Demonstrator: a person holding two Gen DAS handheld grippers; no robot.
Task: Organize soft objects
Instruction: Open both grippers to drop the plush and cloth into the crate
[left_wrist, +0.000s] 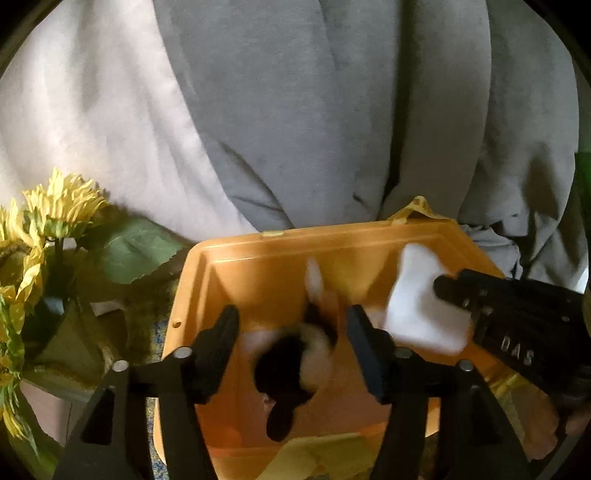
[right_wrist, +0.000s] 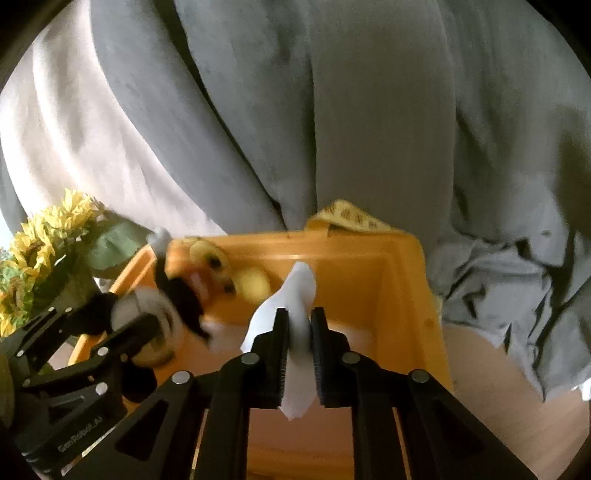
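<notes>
We note two soft things over the orange bin (left_wrist: 192, 280). The plush (left_wrist: 291, 354) is black and white, blurred, with an orange part and a pale tip at its far end; it sits between the left gripper (left_wrist: 291, 328) fingers, which stand wide and clear of it on both sides. The white cloth (right_wrist: 295, 332) is a folded, smooth piece; the right gripper (right_wrist: 300, 354) fingers are narrow with the cloth between the pads, whether pressing we cannot tell.

The left view alone shows the plush's dark lower end hanging toward the bin floor, and a yellow cloth (left_wrist: 317, 458) at the bin's near edge. The right view alone shows a yellow toy (right_wrist: 221, 269) with dark eyes lying in the bin's far corner. Both show sunflowers (left_wrist: 48, 218) left of the bin and a grey blanket (left_wrist: 332, 110) behind
</notes>
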